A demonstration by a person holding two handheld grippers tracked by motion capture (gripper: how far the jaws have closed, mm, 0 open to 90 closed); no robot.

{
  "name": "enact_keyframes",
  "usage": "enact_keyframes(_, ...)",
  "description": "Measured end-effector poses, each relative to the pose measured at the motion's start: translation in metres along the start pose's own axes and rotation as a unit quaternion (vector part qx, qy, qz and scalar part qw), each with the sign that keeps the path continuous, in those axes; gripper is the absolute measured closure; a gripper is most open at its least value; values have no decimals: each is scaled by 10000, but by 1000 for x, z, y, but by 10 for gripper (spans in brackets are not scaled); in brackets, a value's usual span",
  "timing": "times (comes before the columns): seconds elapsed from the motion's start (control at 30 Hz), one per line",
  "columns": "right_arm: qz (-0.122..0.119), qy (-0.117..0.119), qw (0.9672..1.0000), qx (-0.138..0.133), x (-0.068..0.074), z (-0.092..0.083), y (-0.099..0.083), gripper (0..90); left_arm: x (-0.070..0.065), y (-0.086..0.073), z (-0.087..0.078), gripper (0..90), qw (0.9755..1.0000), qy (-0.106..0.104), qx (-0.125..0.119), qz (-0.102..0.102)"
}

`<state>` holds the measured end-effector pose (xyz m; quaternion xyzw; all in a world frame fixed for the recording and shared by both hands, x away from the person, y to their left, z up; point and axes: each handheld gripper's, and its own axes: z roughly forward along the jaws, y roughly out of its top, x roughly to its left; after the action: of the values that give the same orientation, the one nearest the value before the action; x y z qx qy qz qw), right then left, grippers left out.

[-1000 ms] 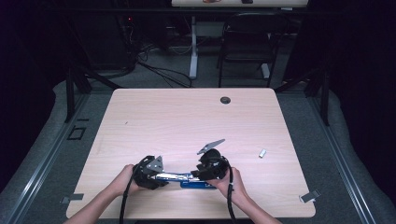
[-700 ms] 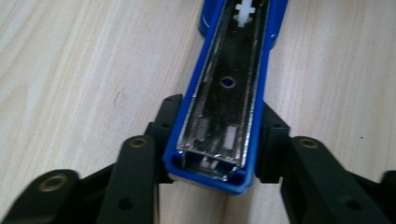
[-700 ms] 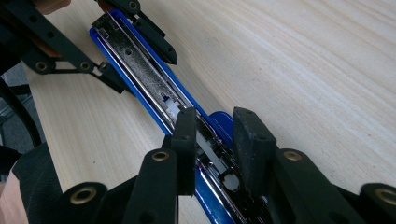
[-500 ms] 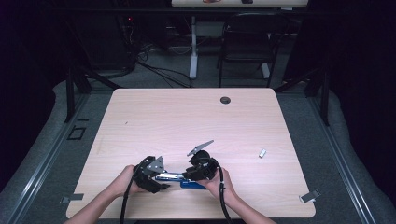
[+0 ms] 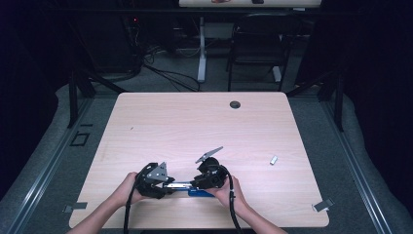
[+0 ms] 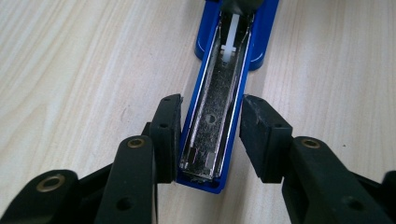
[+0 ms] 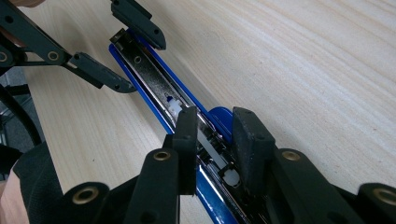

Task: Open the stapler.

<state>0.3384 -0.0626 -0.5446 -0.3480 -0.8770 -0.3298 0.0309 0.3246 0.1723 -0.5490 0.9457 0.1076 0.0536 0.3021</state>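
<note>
High view: my two hands sit at the near edge of the table (image 5: 160, 117), the left gripper (image 5: 163, 183) and the right gripper (image 5: 197, 183) pointing at each other, with the blue stapler (image 5: 187, 189) lying flat between them, close to the near edge and a little left of the middle. A small light piece (image 5: 273, 160) lies well apart on the right side of the table, and a dark round grommet (image 5: 235, 104) sits near the far edge. Left gripper view: the stapler (image 6: 219, 107) lies open on the wood, its bare metal staple channel (image 6: 215, 116) facing up (white pusher visible at the far end). My left gripper (image 6: 210, 135) straddles the near end of it; the jaws have just been closing, the left pad lies against the blue side, the right pad stands just off it with a sliver of table showing, so no pinch there. Right gripper view: my right gripper (image 7: 215, 140) straddles the hinge end of the stapler (image 7: 154, 79), pads close on either side of the rail; whether they press on it I cannot tell. The left gripper (image 7: 135, 56) shows at the far end of the channel, jaws spread around its tip.
</note>
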Motion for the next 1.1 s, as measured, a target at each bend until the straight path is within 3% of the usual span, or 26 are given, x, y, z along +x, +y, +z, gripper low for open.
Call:
enact_keyframes(0.07,-7,-28,10000,-25,-2,-1,0,704,-3,1,2,624,9998,-68,105,120)
enact_keyframes(0.27,102,-41,9999,-79,-12,-16,-2,698,-3,1,2,641,9998,-93,78,180)
enact_keyframes(0.47,49,-73,9998,200,-25,-35,-4,719,-4,3,4,636,9996,-44,216,186)
enact_keyframes(0.63,18,-369,9978,551,-40,-47,-13,749,-4,2,6,637,9996,-28,192,202)
enact_keyframes(0.67,49,-339,9978,561,-42,-48,-15,754,-4,3,6,637,9996,-19,209,205)
enact_keyframes(0.77,-99,-400,9972,625,-44,-50,-17,839,-3,3,7,632,9997,-40,188,175)
enact_keyframes(1.1,-150,-476,9982,343,-41,-50,-30,860,0,6,13,614,9995,-46,265,183)
